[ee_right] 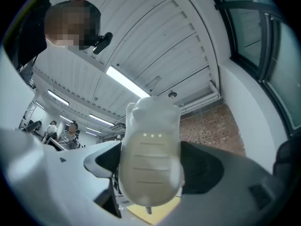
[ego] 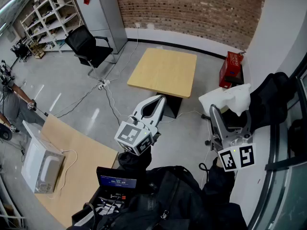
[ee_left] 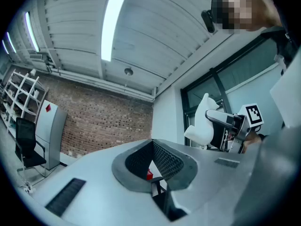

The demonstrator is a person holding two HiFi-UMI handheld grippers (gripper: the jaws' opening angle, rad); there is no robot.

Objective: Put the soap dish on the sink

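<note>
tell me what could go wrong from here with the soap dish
The soap dish is held in the right gripper with its jaws set wide, up over the floor; a slip could drop it. It also fills the right gripper view, so aiming by that view would be hard. Cables cross the floor; the person might trip.

The soap dish (ee_right: 150, 157) is white and rounded, with ribbed grooves and three small dots on its inner face. It stands on edge in the air, clamped between the right tongs (ego: 230, 111), clear of any surface.
</note>
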